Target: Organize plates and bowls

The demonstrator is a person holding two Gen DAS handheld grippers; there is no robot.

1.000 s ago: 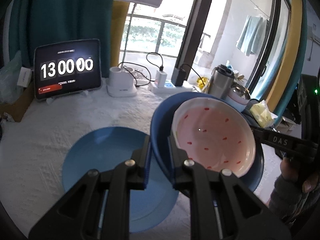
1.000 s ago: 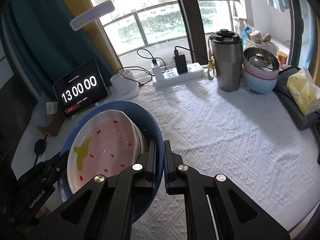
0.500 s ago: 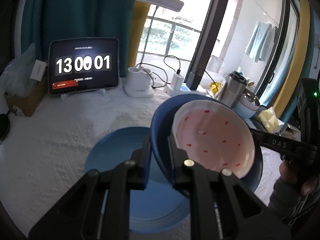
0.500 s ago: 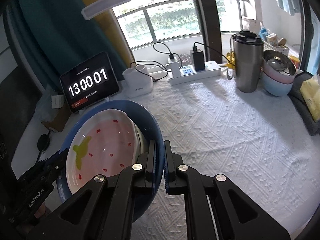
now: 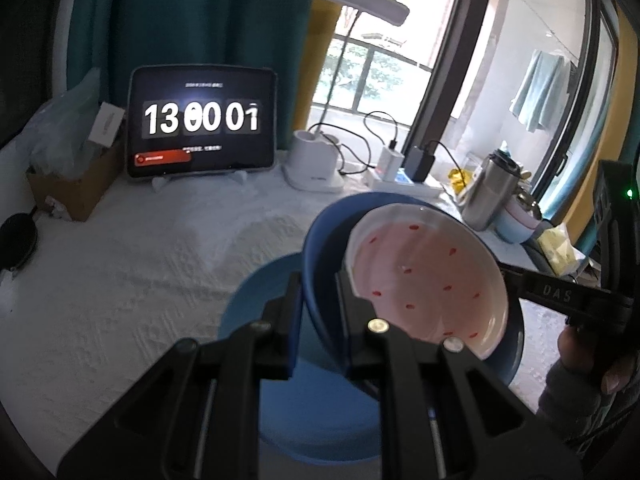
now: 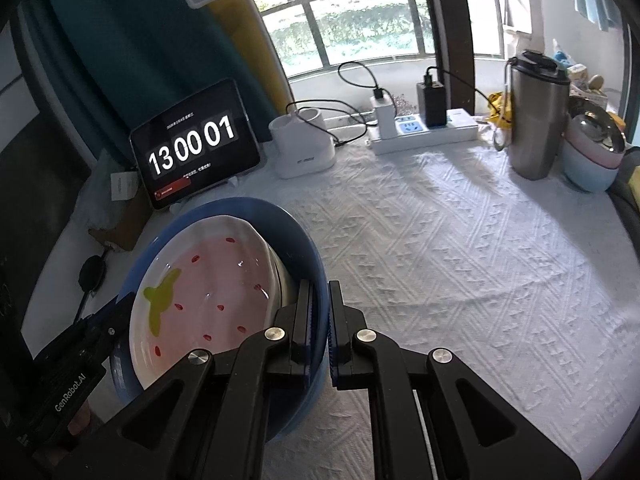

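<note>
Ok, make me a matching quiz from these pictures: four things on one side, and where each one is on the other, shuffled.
Things:
1. strawberry plate
2. dark blue bowl
3. light blue plate
4. steel tumbler

Places:
A. lying flat on the tablecloth
B. clamped at its rim by both claws
C. standing beside the stacked bowls
D. resting inside the bowl

Pairs: 1-D, 2-B, 3-A, 4-C

Left gripper [image 5: 318,300] clamps dark blue bowl [image 5: 320,248] holding pink strawberry-patterned dish [image 5: 424,276], above light blue round plate [image 5: 256,304]; white tablecloth [image 5: 140,260].
</note>
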